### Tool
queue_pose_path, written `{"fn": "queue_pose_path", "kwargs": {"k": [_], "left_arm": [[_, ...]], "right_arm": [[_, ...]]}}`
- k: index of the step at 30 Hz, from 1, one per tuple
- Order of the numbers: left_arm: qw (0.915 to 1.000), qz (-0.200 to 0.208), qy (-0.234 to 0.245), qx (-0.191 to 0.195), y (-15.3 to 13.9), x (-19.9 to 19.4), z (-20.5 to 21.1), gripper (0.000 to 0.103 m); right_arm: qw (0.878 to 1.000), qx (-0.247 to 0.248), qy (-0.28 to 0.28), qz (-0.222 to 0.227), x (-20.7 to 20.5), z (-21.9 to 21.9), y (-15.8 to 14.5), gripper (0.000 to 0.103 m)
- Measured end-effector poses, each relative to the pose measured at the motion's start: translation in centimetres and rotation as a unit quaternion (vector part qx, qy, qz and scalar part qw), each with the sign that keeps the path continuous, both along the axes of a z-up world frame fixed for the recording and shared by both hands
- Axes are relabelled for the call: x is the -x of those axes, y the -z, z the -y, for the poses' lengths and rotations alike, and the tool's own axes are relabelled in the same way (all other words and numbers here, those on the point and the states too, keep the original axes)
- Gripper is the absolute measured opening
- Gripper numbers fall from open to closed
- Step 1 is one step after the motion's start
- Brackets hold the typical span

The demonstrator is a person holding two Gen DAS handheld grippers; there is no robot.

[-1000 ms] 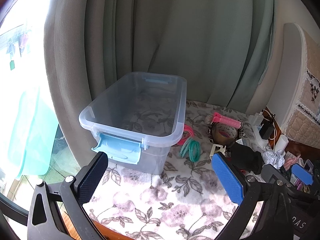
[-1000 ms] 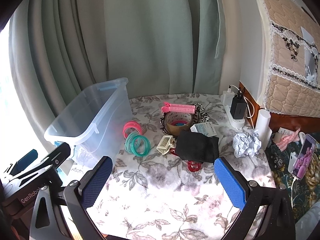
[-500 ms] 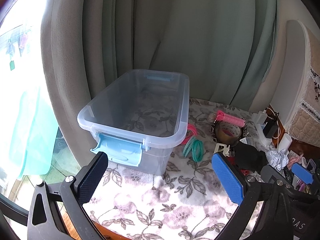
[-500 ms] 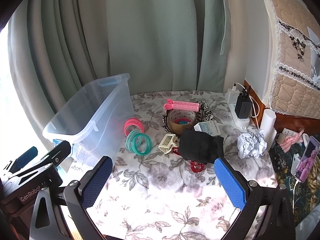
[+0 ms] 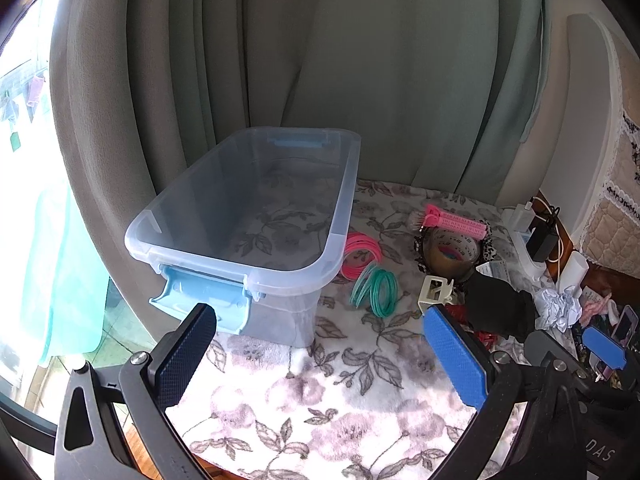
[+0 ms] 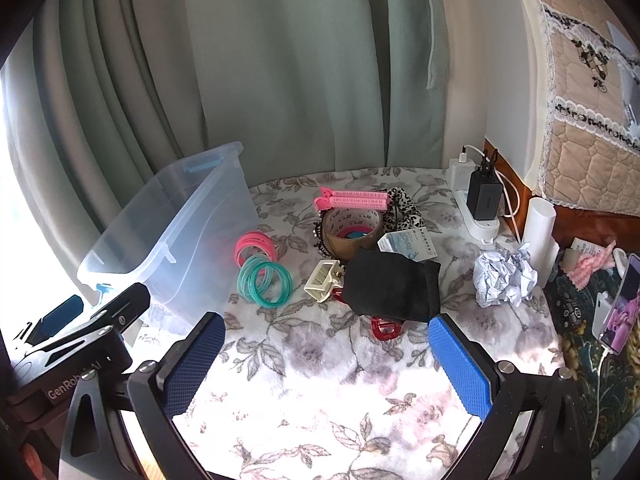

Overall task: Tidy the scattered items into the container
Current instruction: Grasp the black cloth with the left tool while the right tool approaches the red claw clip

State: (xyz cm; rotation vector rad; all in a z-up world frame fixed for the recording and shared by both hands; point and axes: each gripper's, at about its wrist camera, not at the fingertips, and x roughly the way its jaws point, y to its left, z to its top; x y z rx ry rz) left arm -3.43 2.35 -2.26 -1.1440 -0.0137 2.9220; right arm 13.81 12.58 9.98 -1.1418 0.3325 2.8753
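Clear bin (image 5: pixel 344 200), nothing inside

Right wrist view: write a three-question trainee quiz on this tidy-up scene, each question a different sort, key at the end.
1. True or false: the clear plastic bin already holds some of the scattered items.
2. Multiple choice: what lies across the top of the brown tape roll? A) the pink hair roller clip B) the teal coil rings C) the crumpled paper ball
3. Fill in: the right claw is ____, holding nothing.

Key: 1. False; only the floral cloth shows through its base. 2. A. 3. Open, as is the left claw.
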Motion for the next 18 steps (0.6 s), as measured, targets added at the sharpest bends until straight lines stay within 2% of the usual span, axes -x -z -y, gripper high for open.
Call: {"fn": "queue_pose_path", "kwargs": {"k": [4,10,12,18], "left_arm": [[0.9995,0.007,0.019,-0.026,0.5,0.7,-1.3,0.103],[0.9963,0.029,0.08,-0.014,2.2,1.5,-5.6,0.103],[0.9942,0.037,0.101,0.004,3.0,1.8,-7.4,0.103],[0.9891,0.065,0.128,0.033,5.3,3.6,-10.9,0.103]], "right_arm": [[0.999,0.008,0.032,0.008,0.1,-3.2,0.8,0.103],[0.996,0.027,0.083,0.03,0.3,-8.3,3.0,0.103],[0.994,0.032,0.096,0.037,0.3,-9.7,3.8,0.103],[0.988,0.049,0.135,0.063,0.6,-13.6,6.4,0.101]]}}
